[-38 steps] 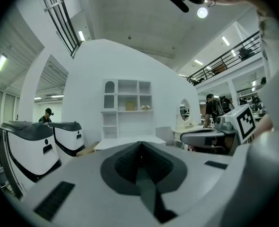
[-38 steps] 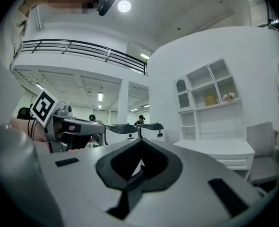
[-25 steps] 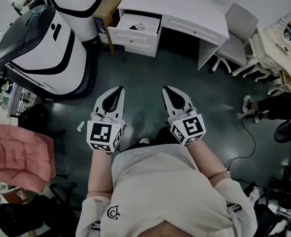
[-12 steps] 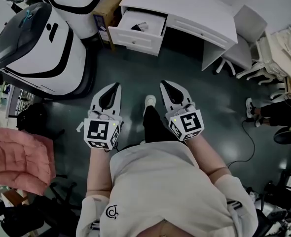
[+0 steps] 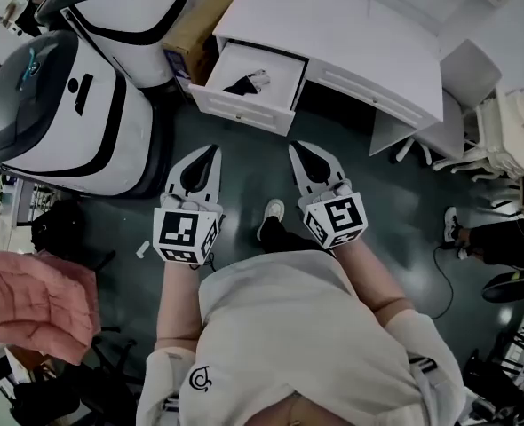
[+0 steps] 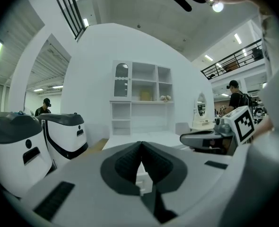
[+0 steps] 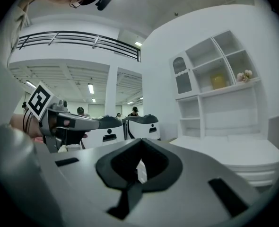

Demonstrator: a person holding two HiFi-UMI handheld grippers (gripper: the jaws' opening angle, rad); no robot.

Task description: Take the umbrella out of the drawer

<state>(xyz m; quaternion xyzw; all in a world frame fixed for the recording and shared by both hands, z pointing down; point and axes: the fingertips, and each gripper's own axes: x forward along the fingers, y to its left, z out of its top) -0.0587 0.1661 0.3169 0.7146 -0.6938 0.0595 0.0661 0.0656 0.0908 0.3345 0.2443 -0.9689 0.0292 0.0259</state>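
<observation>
Two large white-and-black machines (image 5: 67,114) are standing at the far left of the floor. A white desk (image 5: 333,34) is standing at the far side, right of the machines, with a white chair (image 5: 471,69) at its right end. The person wearing the camera is standing on the near side, facing the desk and holding both tools out ahead at about the same height.

The desk's left drawer (image 5: 240,109) is standing pulled out toward the person. The umbrella (image 5: 244,85), a dark folded item with a pale end, is lying inside this drawer, toward its far side.

The left gripper (image 5: 210,151) is pointing toward the drawer front, well apart from it. Its jaws are resting clenched together, tips touching, with nothing between them. The right gripper (image 5: 296,147) is sitting just to the right, parallel to the left one. Its jaws are likewise meeting at the tips and gripping nothing. One pale shoe (image 5: 272,211) is showing on the floor between the two tools.
</observation>
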